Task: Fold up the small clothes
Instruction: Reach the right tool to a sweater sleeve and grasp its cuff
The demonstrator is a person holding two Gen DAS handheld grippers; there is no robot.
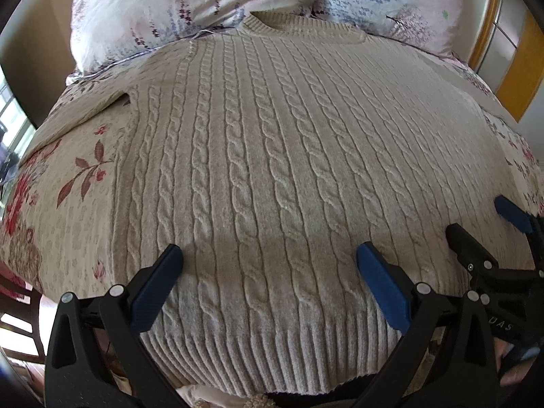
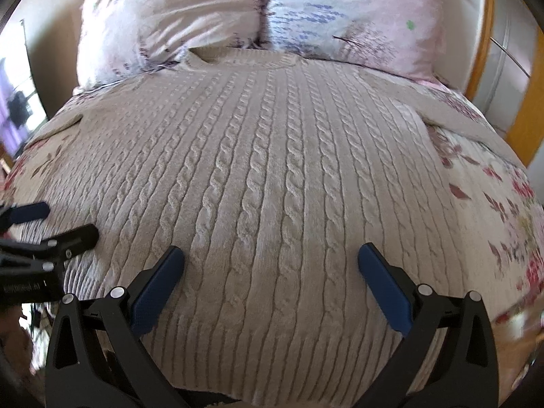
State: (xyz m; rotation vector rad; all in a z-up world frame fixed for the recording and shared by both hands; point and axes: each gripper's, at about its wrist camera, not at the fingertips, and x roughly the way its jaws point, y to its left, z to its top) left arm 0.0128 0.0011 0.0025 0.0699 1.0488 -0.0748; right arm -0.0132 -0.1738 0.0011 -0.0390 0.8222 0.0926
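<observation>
Chunky cable-knit sweater (image 1: 272,156), smooth floral cotton bedspread (image 1: 78,183), satiny pillows (image 2: 357,17), matt plastic left claw (image 1: 268,272)

Floral bedspread (image 1: 68,176), two pillows (image 2: 176,17), window (image 1: 10,115)

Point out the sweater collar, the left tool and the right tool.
collar (image 1: 268,22): left wrist view, ribbed neck band.
left tool (image 1: 268,272): left wrist view, midway between its open fingertips.
right tool (image 2: 270,268): right wrist view, midway between its open fingertips.

Place: a home bedroom.
Bed: a floral bedspread (image 1: 74,176) covers the surface.
Pillows: 2 pastel printed pillows (image 2: 176,23) lie side by side at the head.
Woodwork: orange-brown wooden frame (image 2: 486,30) on the right.
Window: daylight at the left edge (image 1: 10,115).
</observation>
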